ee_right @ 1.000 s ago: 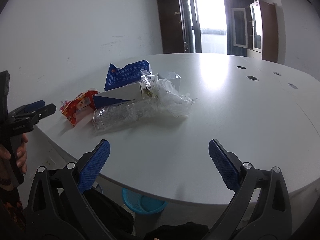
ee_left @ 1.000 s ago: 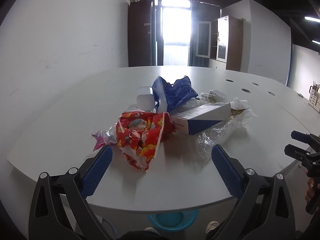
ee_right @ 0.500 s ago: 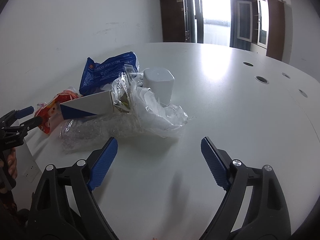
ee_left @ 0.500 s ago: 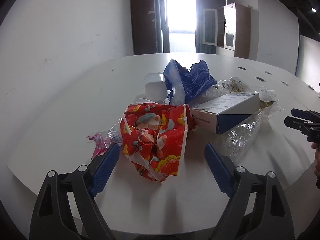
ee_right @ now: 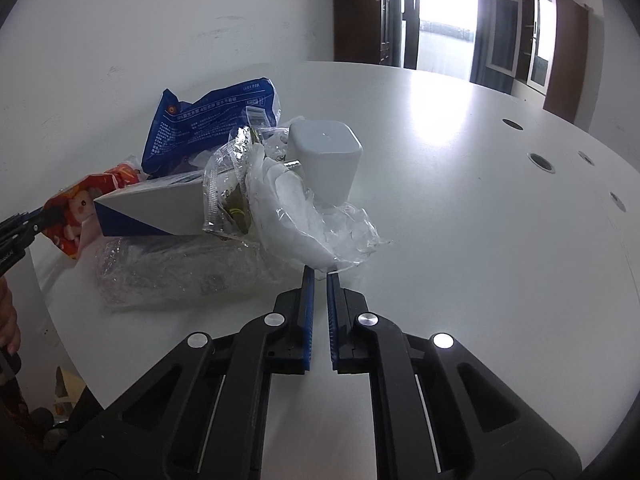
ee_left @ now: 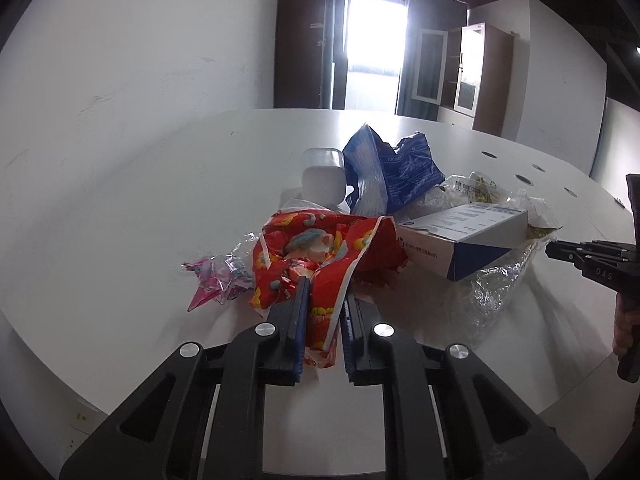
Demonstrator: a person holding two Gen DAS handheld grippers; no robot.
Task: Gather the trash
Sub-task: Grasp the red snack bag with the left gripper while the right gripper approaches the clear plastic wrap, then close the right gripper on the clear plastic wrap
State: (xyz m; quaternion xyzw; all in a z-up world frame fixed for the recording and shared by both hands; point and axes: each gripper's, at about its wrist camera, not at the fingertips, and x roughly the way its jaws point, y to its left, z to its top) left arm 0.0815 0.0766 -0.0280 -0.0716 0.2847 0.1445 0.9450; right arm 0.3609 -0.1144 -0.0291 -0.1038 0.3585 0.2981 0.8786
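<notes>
Left gripper (ee_left: 324, 296) fingers just closed, pinching red wrapper (ee_left: 320, 256); right gripper (ee_right: 321, 276) fingers just closed, nipping clear plastic (ee_right: 320, 236) edge.

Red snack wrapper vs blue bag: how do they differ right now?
The red snack wrapper lies crumpled low at the pile's near edge; the blue bag stands taller behind it. The left tongs clamp the red snack wrapper; the blue bag is ungripped. Both are crinkled, empty-looking packaging.
</notes>
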